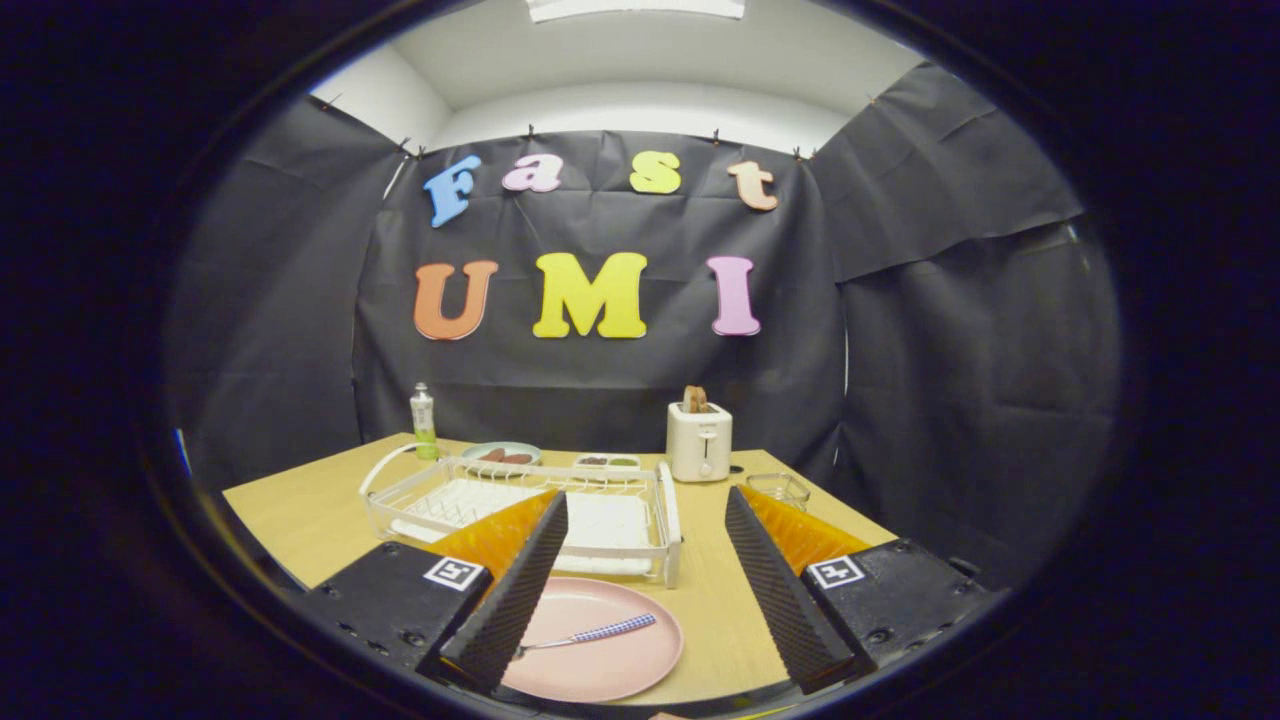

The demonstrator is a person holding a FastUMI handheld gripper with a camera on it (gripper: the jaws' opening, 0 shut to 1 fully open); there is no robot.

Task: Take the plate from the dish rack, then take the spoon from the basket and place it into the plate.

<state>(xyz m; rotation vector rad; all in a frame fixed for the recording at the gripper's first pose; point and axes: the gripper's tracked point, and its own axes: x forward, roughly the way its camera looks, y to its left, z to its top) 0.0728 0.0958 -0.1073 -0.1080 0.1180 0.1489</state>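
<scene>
On the surface [320, 520] before the dish rack [520, 510], the spoon [590, 633] lies in the pink plate [600, 650]; the hand-held gripper [640, 580] hovers released, its job apparently complete.

The gripper [645, 580] hangs above the table with its two black ribbed fingers [515, 595] spread wide apart and gripping nothing, each finger running forward and slightly inward from a black block that carries a small square marker and an orange part behind the pad.
</scene>
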